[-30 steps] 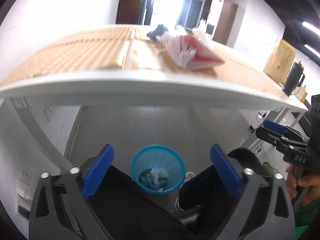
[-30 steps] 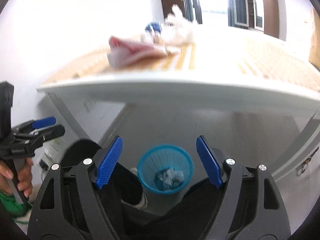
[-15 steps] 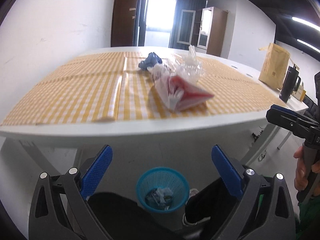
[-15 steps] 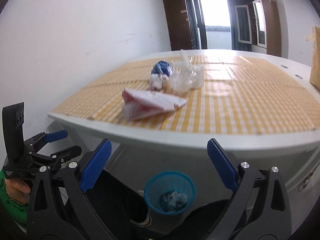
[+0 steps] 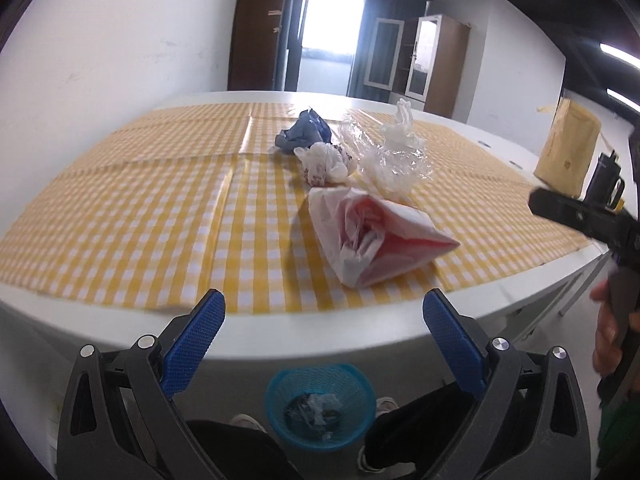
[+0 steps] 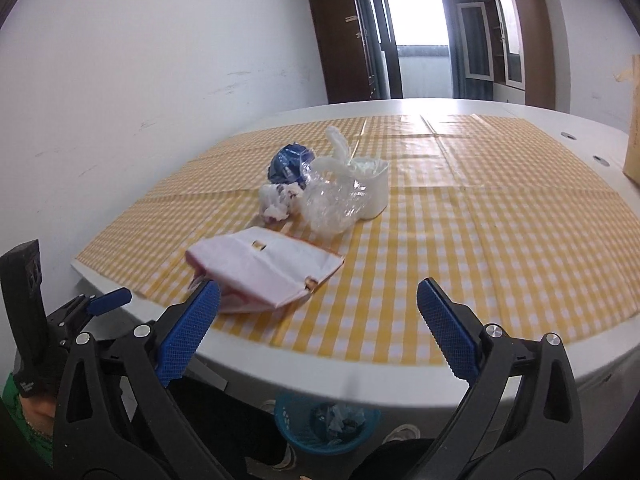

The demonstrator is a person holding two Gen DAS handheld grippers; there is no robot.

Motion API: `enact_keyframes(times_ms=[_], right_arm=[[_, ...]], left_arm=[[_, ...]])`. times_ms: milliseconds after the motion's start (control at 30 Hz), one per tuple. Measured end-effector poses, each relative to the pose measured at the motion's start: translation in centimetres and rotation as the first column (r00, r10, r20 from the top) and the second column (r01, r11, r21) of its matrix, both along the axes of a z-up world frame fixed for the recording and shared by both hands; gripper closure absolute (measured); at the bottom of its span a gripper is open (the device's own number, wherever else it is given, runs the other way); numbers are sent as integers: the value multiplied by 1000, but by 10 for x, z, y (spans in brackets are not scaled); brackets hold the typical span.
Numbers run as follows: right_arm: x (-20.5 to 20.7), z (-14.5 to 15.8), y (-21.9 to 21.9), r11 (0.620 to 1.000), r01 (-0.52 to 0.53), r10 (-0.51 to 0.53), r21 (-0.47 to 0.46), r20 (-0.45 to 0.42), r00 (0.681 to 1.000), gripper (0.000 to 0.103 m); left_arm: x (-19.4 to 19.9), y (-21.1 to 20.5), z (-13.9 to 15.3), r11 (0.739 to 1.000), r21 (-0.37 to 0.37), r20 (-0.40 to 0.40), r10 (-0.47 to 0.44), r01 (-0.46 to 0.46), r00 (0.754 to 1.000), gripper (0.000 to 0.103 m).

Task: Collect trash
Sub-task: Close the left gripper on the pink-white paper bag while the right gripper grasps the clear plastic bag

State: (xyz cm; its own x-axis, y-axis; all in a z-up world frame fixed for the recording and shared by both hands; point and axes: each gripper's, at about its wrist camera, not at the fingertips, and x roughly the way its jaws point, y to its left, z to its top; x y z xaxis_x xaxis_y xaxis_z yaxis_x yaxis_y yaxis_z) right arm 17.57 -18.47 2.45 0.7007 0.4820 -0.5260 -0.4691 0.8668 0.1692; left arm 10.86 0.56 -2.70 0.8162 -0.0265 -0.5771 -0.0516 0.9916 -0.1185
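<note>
on the checkered tablecloth (image 5: 160, 216) lies crumpled pink-white paper bag (image 5: 376, 240); both grippers' fingers (image 5: 196, 336) spread wide, empty.

Yellow-and-white checked cloth (image 5: 168, 208) across a white worktop (image 5: 280, 340), centre of frame. On it, a white paper bag with pink-red inside (image 5: 376, 240); behind, crumpled white tissue with dark red specks (image 5: 324, 164), a dark blue wrapper (image 5: 306, 134), clear glossy plastic film (image 5: 394, 160). Bright blue mesh bin (image 5: 320, 404) at bottom centre, holding white and grey scraps. Black left gripper (image 5: 323, 334) with blue textured pads (image 5: 194, 344) along the lower edge; same black and blue on the right gripper (image 6: 318, 328). Tan paper bag (image 5: 568, 148) at right edge, black mug (image 5: 606, 178) beside it. White walls, dark brown doors at top.
</note>
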Motion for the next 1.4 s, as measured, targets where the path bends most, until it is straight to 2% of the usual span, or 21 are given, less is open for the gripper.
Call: enact_keyframes(times_ms=[167,267,400,600,700,767,800,833,867,900,1000,1400], right_arm=[[38,2,10,1000,-12,12,10,-45,999,9],[61,-2,19,1000,-9,8,-11,-68,998,9],[88,-7,31,1000,-20,18,-13,-111,994,14],[120,-19,48,998,-28,19,-49,-168,986,22],[134,-25,55,997,-22,7,-74,-200,980,29],[141,-29,59,997,-25,9,-72,-216,976,36],[144,-32,60,997,-25,8,-69,-228,974,41],[147,-34,62,998,-26,11,-60,-244,970,50],[149,-36,63,998,-29,14,-53,-255,967,55],[150,-38,64,998,-37,23,-46,-263,965,64],[146,-37,70,998,-52,39,-48,-242,969,71],[85,-25,45,997,-50,41,-67,-130,991,74]], left_arm=[[24,-2,-2,1000,25,-27,-11,12,1000,6],[36,3,-6,1000,-3,-49,-16,15,999,7],[47,0,-7,1000,-9,-59,-30,30,998,9],[62,-2,-7,999,1,-73,-48,48,996,18],[67,0,-10,999,-7,-88,-51,50,995,32],[68,-1,-12,998,-10,-92,-55,54,994,54],[68,-1,-13,999,-12,-93,-53,52,994,60],[67,0,-14,998,-18,-92,-57,56,994,71],[66,1,-15,998,-23,-90,-65,63,994,79],[64,2,-15,998,-26,-86,-67,65,994,81],[59,5,-13,998,-29,-64,-59,57,996,86],[10,10,1,998,-42,35,-54,55,998,92]])
